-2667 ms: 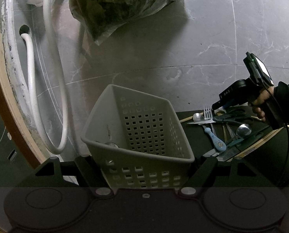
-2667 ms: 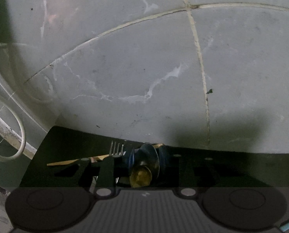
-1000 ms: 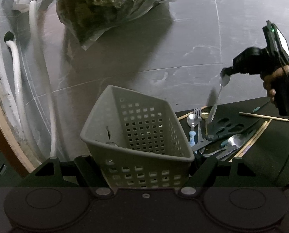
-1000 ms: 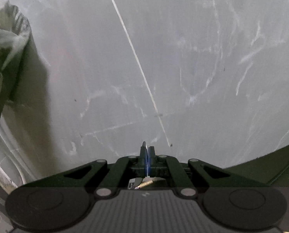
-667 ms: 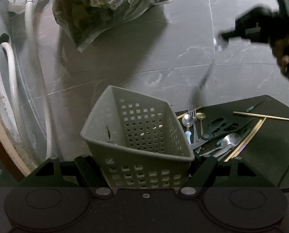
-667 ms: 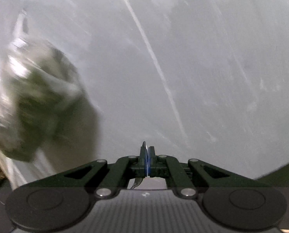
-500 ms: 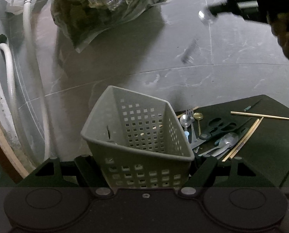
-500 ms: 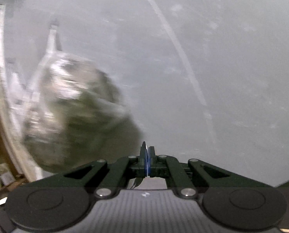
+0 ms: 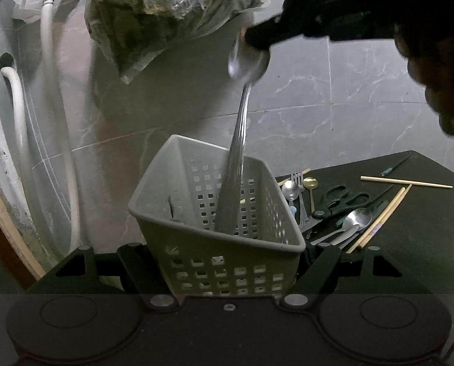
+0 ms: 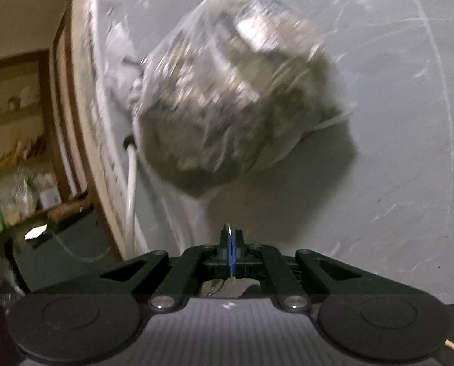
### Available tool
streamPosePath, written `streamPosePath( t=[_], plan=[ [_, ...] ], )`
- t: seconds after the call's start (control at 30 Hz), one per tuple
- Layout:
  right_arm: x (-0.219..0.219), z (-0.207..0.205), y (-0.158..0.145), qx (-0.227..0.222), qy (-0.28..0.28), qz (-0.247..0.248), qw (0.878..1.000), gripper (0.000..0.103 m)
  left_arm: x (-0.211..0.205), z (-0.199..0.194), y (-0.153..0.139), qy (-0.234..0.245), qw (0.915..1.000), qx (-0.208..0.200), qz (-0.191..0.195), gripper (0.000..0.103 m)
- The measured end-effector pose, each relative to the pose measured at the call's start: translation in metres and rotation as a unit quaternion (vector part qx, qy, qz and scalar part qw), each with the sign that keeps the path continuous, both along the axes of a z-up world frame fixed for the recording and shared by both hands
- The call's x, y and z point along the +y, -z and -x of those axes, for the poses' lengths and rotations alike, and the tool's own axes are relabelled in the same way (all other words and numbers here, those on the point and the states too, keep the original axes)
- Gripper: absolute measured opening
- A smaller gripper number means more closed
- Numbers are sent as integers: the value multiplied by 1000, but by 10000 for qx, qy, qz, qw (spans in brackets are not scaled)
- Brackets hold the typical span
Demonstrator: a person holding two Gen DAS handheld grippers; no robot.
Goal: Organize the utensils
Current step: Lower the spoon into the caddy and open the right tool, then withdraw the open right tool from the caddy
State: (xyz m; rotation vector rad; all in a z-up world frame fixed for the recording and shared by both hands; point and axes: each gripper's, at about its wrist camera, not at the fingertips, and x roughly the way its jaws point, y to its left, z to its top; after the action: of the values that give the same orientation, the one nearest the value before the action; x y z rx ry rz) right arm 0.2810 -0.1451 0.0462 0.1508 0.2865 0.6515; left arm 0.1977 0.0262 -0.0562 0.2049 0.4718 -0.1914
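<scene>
Spoon (image 9: 240, 140) — silver, blurred, handle inside basket (image 9: 196, 244)

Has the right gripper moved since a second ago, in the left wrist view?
Yes. The right gripper has swung left and up from the utensil pile, and now holds the spoon over the gray basket.

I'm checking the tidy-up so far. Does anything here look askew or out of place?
The grey basket, clamped in the left gripper, sits tilted. The right gripper holds a spoon by its bowl, handle down into the basket. Scissors, spoons and chopsticks lie jumbled on the dark mat.
</scene>
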Motion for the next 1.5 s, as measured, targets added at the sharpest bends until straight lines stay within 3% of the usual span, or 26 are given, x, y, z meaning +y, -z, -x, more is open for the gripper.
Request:
streamPosePath(
  t=[0.5,0.53,0.6,0.73,0.8,0.87,1.0,1.27,1.5],
  plan=[
    [21,4,29,557,-433,354,9969,7,0,2,0,-45,10000,0,-7,78],
    [21,4,29,581,-443,328,9968,10,0,2,0,-52,10000,0,-10,78],
    [18,5,30,616,-432,263,9968,29,-1,2,0,-70,10000,-1,-12,79],
    [5,4,26,650,-256,67,9975,44,-2,2,0,-105,9999,8,-18,79],
    [-6,2,27,693,-97,-21,9975,59,-2,2,0,-123,9999,14,-20,79],
    [-16,-1,28,771,58,-81,9970,65,-3,1,0,-142,9999,19,-24,79],
    [-40,-8,35,982,407,-251,9940,88,-4,1,-1,-199,9998,33,-35,79],
    [-75,-38,71,1615,790,-321,9832,97,-7,1,-1,-350,9993,92,-65,79],
    [-94,-101,115,1924,977,-102,9764,98,-11,0,-3,-537,9984,174,-94,79]
  ],
)
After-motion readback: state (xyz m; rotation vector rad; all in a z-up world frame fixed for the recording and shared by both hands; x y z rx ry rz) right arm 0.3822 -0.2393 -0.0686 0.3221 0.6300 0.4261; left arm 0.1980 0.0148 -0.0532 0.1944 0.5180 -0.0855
